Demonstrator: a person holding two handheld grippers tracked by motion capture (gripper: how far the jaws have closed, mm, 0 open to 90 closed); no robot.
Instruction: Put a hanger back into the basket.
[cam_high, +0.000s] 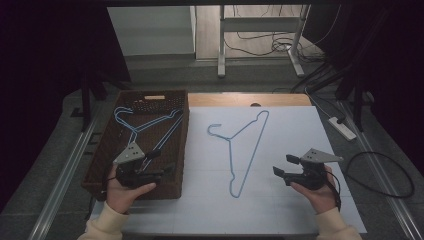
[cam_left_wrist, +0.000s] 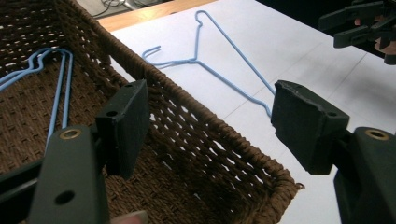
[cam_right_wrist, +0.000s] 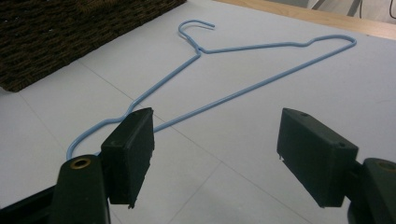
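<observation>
Hanger (cam_high: 243, 150) on table, right of basket (cam_high: 102, 165)

Both forearms reach in from below, the left tongs (cam_high: 161, 161) and the right tongs (cam_high: 283, 165) held level with jaws spread wide, gripping nothing.

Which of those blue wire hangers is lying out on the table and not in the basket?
The blue hanger on the white sheet, between the two grippers, with its hook toward the wicker basket. The other hangers lie inside that basket.
</observation>
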